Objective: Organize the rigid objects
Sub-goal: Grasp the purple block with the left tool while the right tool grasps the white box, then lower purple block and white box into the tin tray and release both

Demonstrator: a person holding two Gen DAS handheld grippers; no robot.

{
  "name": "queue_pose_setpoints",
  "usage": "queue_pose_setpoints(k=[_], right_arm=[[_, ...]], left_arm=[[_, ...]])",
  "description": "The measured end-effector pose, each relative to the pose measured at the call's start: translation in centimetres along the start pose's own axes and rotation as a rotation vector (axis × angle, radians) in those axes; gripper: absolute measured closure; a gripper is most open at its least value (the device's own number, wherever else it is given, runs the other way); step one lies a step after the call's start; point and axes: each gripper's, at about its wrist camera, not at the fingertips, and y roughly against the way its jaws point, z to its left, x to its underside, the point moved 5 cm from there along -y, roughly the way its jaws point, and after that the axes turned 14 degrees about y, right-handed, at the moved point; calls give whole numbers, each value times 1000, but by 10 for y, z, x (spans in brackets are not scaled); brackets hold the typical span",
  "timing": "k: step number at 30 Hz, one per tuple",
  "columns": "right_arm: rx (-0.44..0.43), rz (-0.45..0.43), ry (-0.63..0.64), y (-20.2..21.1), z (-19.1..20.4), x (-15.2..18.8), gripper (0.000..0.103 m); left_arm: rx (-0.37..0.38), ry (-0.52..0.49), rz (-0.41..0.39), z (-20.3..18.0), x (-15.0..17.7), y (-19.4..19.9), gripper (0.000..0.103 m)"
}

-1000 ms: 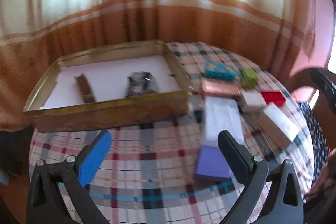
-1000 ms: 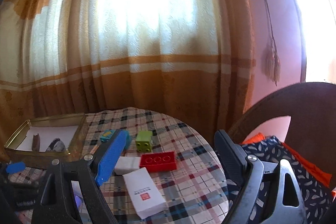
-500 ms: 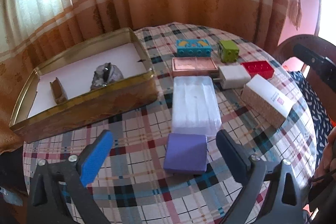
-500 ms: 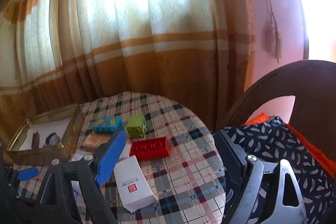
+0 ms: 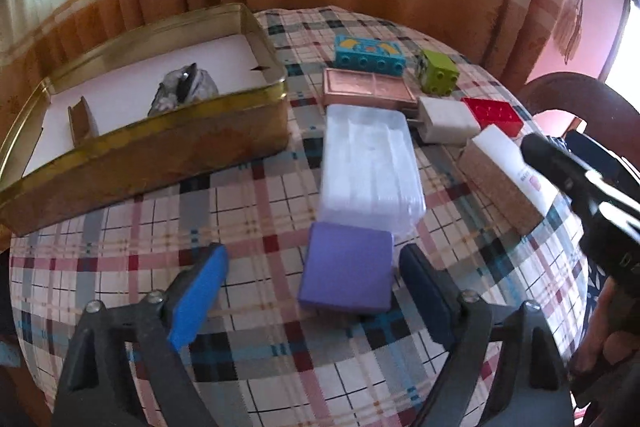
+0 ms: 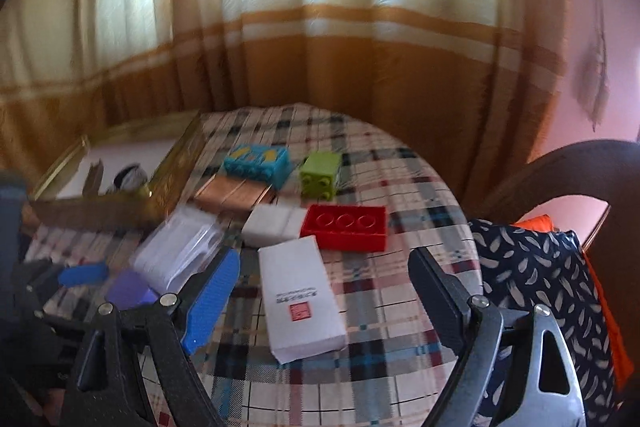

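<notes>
purple block (image 5: pixel 347 267) | on the plaid tablecloth (image 5: pixel 256 195), touching the clear case's (image 5: pixel 370 163) near end, gold tin (image 5: pixel 152 147) off to the case's left | left gripper (image 5: pixel 312 277) closing, block between its jaws (pads not touching) | right gripper (image 6: pixel 324 279) open over white box (image 6: pixel 300 295)
</notes>
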Motion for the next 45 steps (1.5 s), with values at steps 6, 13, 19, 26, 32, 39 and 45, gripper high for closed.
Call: queue_pose_setpoints(k=[6, 13, 19, 26, 32, 39, 45], right_arm=[[-38, 101, 32, -18, 7, 7, 20], [-109, 199, -17, -34, 4, 19, 32], [-92, 189, 90, -34, 16, 25, 57], [-106, 140, 57, -23, 12, 27, 60], [-164, 62, -16, -6, 12, 23, 60], [-200, -27, 8, 17, 30, -9, 60], [-249, -69, 6, 22, 52, -34, 59]], left_arm=[[-24, -6, -16, -2, 0, 3, 31], [-10, 28, -33, 4, -6, 7, 58], [22, 44, -34, 6, -7, 9, 64], [117, 108, -45, 11, -7, 18, 64], [155, 129, -88, 15, -5, 30, 64], [167, 121, -189, 21, -13, 49, 64], [149, 153, -255, 42, -27, 63, 64]])
